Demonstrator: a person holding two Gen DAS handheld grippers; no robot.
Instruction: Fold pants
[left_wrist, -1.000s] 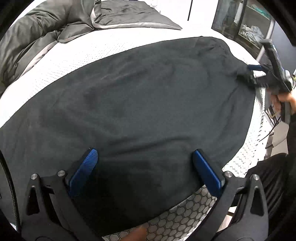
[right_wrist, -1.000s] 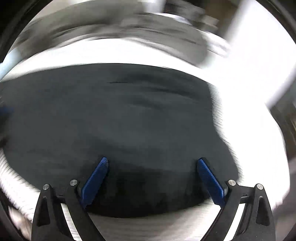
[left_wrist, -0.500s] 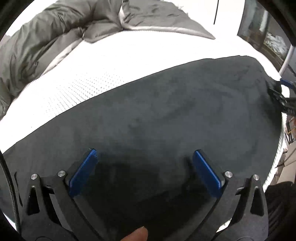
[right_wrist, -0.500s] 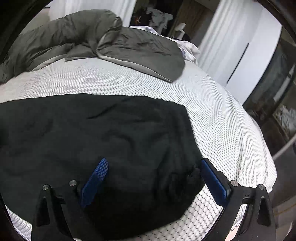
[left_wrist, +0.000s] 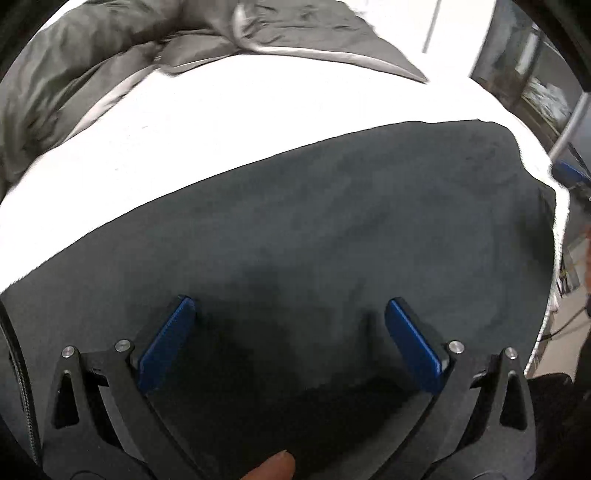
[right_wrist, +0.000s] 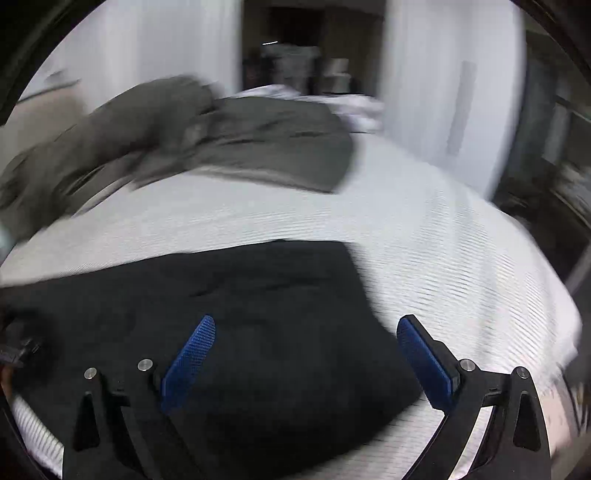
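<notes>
Dark pants (left_wrist: 332, 229) lie spread flat and smooth across white mattress (left_wrist: 229, 122).

Both views are fisheye: black vignette at the corners, straight lines bowed near the rim. Left wrist view: the white sheet (left_wrist: 229, 122) above the dark pants (left_wrist: 332, 221) is blown out, its weave lost to glare. A soft shadow lies on the pants between the blue pads (left_wrist: 166, 339). Right wrist view: dimmer, with motion smear throughout; the grey duvet (right_wrist: 229, 144) beyond the pants and the room behind it are blurred, the pads sharp.
</notes>
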